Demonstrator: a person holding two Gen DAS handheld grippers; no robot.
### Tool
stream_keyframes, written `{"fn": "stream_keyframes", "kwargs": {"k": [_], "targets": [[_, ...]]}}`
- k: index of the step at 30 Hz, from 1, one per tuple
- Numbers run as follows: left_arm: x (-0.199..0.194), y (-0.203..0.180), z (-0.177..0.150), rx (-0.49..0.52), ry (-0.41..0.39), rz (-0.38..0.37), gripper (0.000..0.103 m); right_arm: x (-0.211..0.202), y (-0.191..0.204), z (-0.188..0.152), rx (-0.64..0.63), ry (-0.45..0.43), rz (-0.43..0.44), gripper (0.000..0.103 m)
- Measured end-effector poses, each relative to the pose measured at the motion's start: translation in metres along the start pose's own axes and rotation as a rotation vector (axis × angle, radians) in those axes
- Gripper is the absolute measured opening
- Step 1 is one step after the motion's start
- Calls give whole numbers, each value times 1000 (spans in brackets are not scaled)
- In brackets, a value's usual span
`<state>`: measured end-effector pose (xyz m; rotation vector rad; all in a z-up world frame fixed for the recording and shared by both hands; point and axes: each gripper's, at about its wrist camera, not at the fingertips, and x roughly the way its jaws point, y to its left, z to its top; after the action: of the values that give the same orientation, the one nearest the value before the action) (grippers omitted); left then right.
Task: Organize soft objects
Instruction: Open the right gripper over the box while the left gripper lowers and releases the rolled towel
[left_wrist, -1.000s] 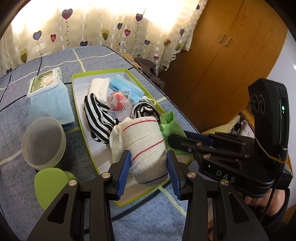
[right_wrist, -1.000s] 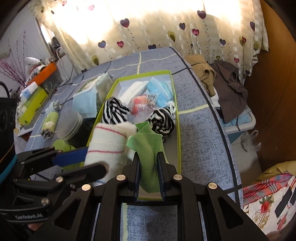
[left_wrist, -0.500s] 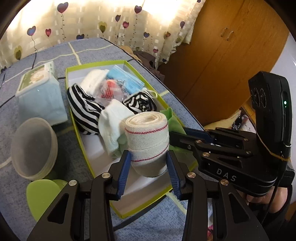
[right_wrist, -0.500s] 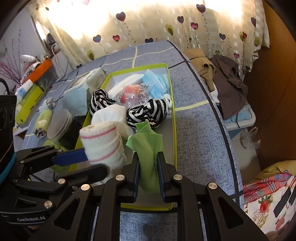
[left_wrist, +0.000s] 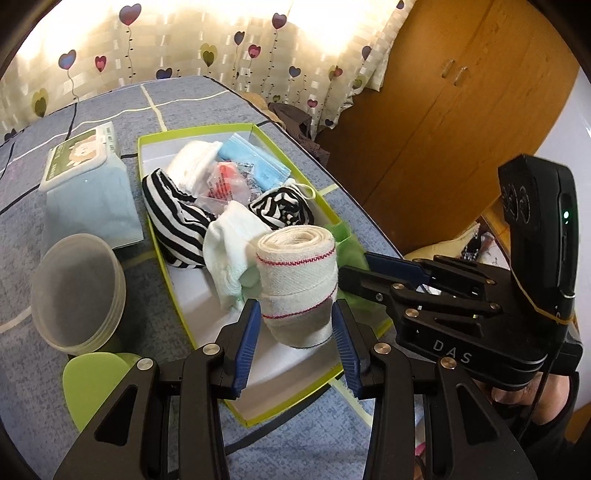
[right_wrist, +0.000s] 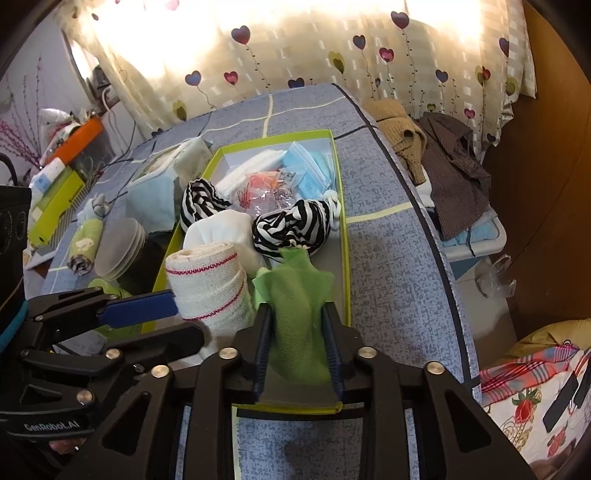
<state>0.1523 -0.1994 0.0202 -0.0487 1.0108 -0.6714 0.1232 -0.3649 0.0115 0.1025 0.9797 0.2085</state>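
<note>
Blue bedspread (left_wrist: 207, 107); cream, red-striped bandage roll (left_wrist: 299, 273) upright, clamped by left hand-held gripper (left_wrist: 295, 332).

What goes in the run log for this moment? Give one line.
left gripper: shut on cream red-striped bandage roll | right gripper: opening, green cloth between pads | both over green-rimmed tray

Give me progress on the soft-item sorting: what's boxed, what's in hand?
Boxed: striped socks, white cloth, blue masks in the green tray. In hand: left gripper holds the bandage roll; right gripper, opening, has the green cloth between its jaws. Left: set both down.
</note>
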Motion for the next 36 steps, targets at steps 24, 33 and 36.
{"fn": "stream_keyframes", "kwargs": {"k": [24, 33, 36], "targets": [[5, -1, 15, -11, -69, 4, 22, -16, -1, -2, 8, -44, 2, 34], [-10, 5, 8, -45, -74, -3, 22, -24, 4, -4, 14, -63, 11, 35], [-20, 9, 6, -56, -97, 3, 22, -25, 8, -3, 11, -66, 21, 35]]}}
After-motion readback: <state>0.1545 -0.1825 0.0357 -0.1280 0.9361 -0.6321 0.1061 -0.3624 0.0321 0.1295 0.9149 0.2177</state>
